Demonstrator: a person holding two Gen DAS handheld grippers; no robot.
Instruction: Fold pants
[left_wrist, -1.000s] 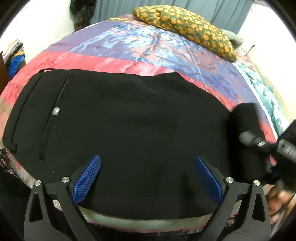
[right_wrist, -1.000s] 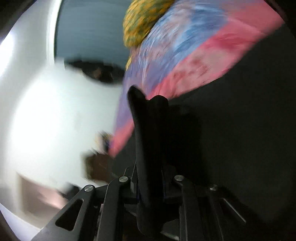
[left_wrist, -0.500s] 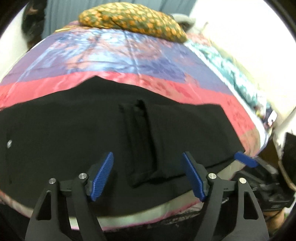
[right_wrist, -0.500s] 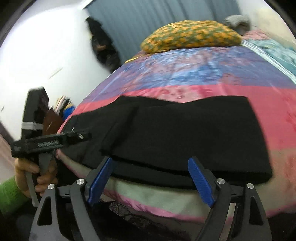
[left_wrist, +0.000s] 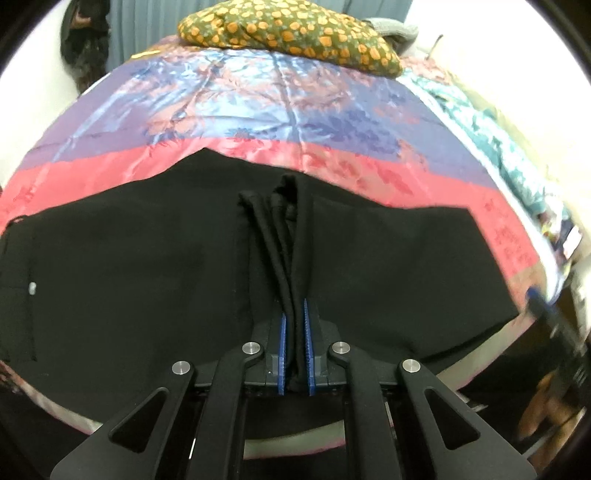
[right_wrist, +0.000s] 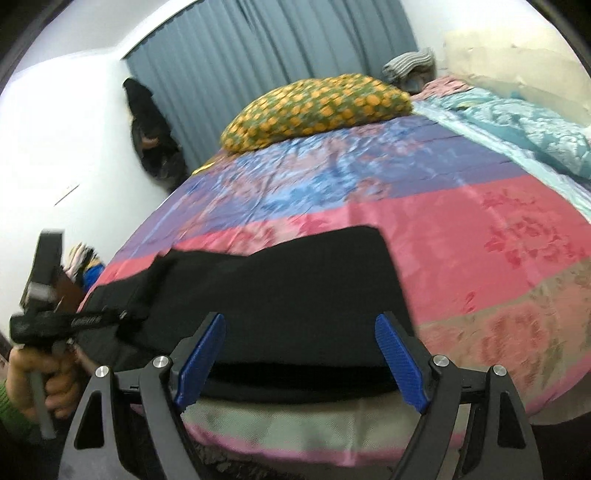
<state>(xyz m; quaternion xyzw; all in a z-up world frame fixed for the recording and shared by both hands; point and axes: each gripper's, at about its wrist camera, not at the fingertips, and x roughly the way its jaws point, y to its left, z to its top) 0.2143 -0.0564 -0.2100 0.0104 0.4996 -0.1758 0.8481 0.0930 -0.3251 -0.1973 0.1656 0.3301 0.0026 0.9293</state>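
Observation:
Black pants (left_wrist: 147, 266) lie flat across the near edge of the bed, with a small silver button at the left. My left gripper (left_wrist: 294, 325) is shut on a bunched fold of the pants' cloth near the middle of the near edge; the pinched ridge runs away from the pads. In the right wrist view the pants (right_wrist: 295, 295) end at a squared corner. My right gripper (right_wrist: 299, 354) is open, its blue pads either side of the pants' near edge, holding nothing. The left gripper (right_wrist: 74, 317) shows there at the far left.
The bed has a pink, purple and blue satin cover (left_wrist: 280, 110). A green pillow with orange spots (left_wrist: 288, 33) lies at the far end. A teal quilt (right_wrist: 517, 122) lies along the right side. Grey curtains (right_wrist: 277, 55) hang behind.
My left gripper has closed on a fold of the pants. My right gripper let go of the cloth earlier and now stands open at the pants' right end.

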